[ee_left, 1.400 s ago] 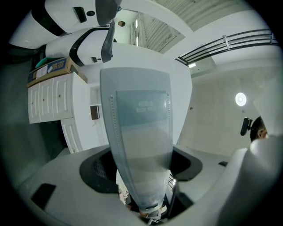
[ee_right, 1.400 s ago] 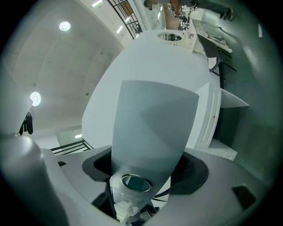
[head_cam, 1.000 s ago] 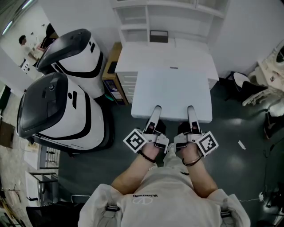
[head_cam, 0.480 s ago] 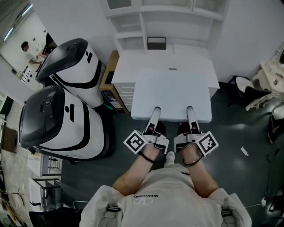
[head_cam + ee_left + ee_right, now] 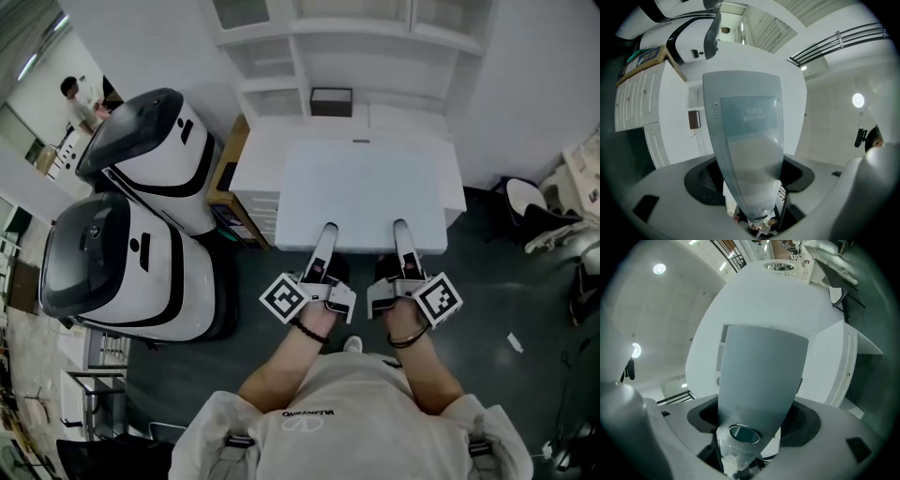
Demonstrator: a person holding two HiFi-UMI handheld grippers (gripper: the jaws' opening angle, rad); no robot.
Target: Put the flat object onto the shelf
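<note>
Left gripper [image 5: 329,232] is clamped on the near edge of the flat file folder [image 5: 366,192], and the right gripper [image 5: 401,228] bites the same edge just beside it. From the head view, the folder rides level, broad face up. It sticks straight out from both sets of jaws, its far edge towards the shelf unit [image 5: 302,49]. It hangs over the white cabinet [image 5: 255,155], and the shelf openings sit beyond and, by my reading, higher. A small dark box [image 5: 331,101] already occupies one low compartment.

In the left gripper view, the translucent folder [image 5: 745,150] fills the gap between the closed jaws and runs directly away from them. The dark box [image 5: 693,119] shows off to its left.

The right gripper view tells the same story: the folder [image 5: 759,380] is pinched at its near end and reaches forward.

Neither hand looks nearer; the folder's far edge leads. Judging from this, the move ahead is a straight push forward with a lift, both hands together.
</note>
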